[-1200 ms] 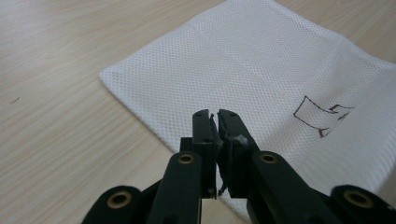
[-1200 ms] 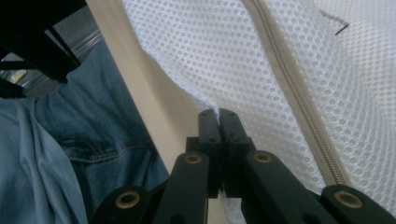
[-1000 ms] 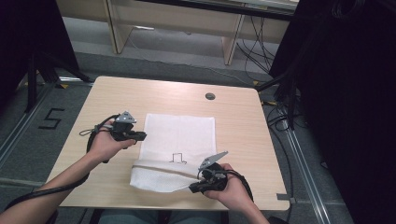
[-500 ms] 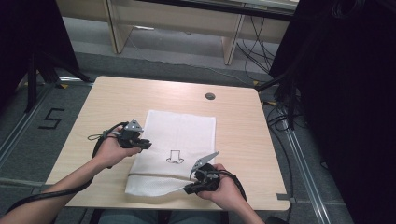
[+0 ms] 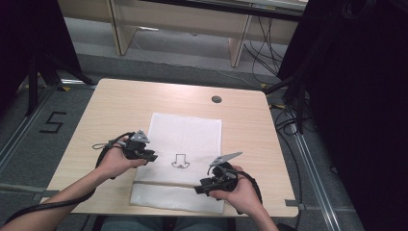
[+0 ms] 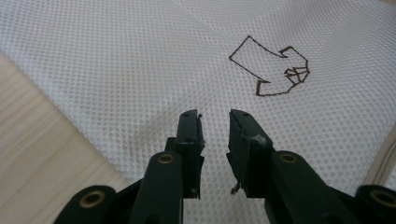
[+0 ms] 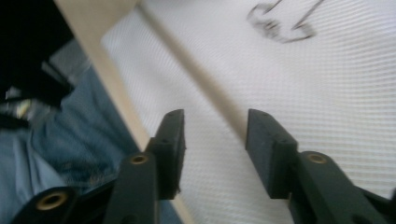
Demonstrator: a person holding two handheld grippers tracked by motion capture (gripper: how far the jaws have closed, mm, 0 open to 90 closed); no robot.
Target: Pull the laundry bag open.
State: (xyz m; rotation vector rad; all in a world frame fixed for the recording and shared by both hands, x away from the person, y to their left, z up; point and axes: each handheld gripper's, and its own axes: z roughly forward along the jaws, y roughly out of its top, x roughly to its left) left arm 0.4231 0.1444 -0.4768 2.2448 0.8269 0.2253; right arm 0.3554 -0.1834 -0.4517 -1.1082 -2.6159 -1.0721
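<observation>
Mesh cloth [image 5: 185,139] flat on worktop [image 5: 115,110] (near edge folded). My left tongs [image 6: 214,122] and right tongs [image 7: 214,135] just opened, nothing gripped.

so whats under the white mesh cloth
The white mesh cloth lies flat on the wooden table, with light wood showing all round it. Its near strip is folded over onto itself. Whatever may lie beneath the cloth is covered.
</observation>
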